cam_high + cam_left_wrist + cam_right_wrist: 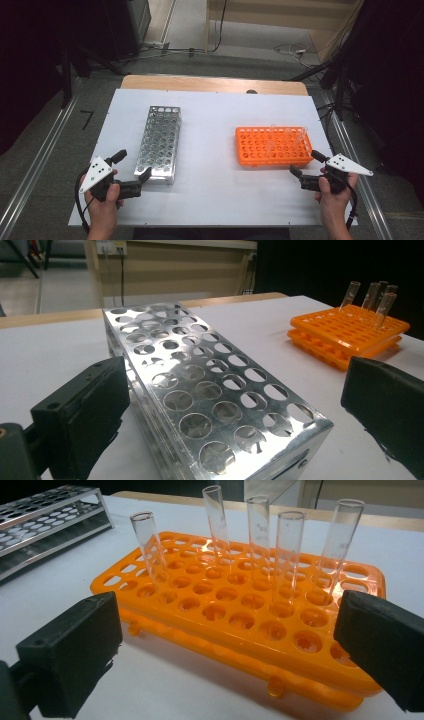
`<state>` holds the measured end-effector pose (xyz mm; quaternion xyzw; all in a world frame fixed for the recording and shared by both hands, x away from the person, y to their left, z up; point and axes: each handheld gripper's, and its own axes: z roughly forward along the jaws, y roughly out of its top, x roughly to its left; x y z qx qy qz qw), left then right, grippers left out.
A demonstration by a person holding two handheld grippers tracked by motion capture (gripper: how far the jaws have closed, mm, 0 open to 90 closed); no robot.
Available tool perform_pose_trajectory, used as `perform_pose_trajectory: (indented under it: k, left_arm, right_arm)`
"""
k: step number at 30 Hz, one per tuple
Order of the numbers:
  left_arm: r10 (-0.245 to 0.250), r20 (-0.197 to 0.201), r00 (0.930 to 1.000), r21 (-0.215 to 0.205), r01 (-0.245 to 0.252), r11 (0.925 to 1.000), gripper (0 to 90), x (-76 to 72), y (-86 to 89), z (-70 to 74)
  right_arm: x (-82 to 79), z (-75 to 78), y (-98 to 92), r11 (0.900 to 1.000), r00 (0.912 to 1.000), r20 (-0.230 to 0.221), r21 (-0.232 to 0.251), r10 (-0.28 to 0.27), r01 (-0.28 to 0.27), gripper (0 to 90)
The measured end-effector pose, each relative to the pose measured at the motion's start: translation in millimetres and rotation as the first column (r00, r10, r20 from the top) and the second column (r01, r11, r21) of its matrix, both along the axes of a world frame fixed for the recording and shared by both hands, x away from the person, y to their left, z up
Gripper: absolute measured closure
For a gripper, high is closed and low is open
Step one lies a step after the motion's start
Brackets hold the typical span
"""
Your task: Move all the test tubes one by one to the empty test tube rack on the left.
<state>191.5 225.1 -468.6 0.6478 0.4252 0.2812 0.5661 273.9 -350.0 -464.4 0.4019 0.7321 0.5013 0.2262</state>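
Both grippers [131, 170] [306, 163] stood wide open and empty; the glass tubes [288, 555] looked fragile and slippery, best pinched gently mid-wall.

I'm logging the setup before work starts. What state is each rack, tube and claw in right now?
Metal rack: upright on the table, holes empty.
Orange rack: flat on the table, holding tubes.
Five glass tubes: standing in the orange rack, some leaning, apparently empty.
Left claw: open, holding nothing, by the metal rack's near end.
Right claw: open, holding nothing, near the orange rack.
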Motion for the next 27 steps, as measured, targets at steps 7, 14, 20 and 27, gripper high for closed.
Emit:
perform_pose_trajectory:
  k: [7,14,20,27]
  left_arm:
    - [-0.009,-0.006,0.9999,0.006,0.009,0.9999,0.0,0.8,-4.0,0.1]
    - [-0.015,-0.003,0.9999,0.005,0.015,0.9999,0.0,0.4,-6.2,1.6]
    - [-0.026,-0.002,0.9997,0.016,0.026,0.9995,0.0,1.8,-9.6,2.1]
    - [-0.027,-0.002,0.9996,0.009,0.027,0.9996,0.0,0.8,-9.4,2.9]
  right_arm:
    - [0.7,6.3,8.6,1.000,0.9998,-0.003,-0.002,0.020,-0.020,0.0]
    - [3.2,10.5,23.3,0.997,0.9969,-0.010,0.024,0.078,-0.078,5.6]
    - [8.7,9.8,39.6,0.993,0.9930,-0.042,0.036,0.111,-0.109,17.4]
    - [15.9,4.7,56.2,0.993,0.9908,-0.071,0.004,0.115,-0.115,29.7]
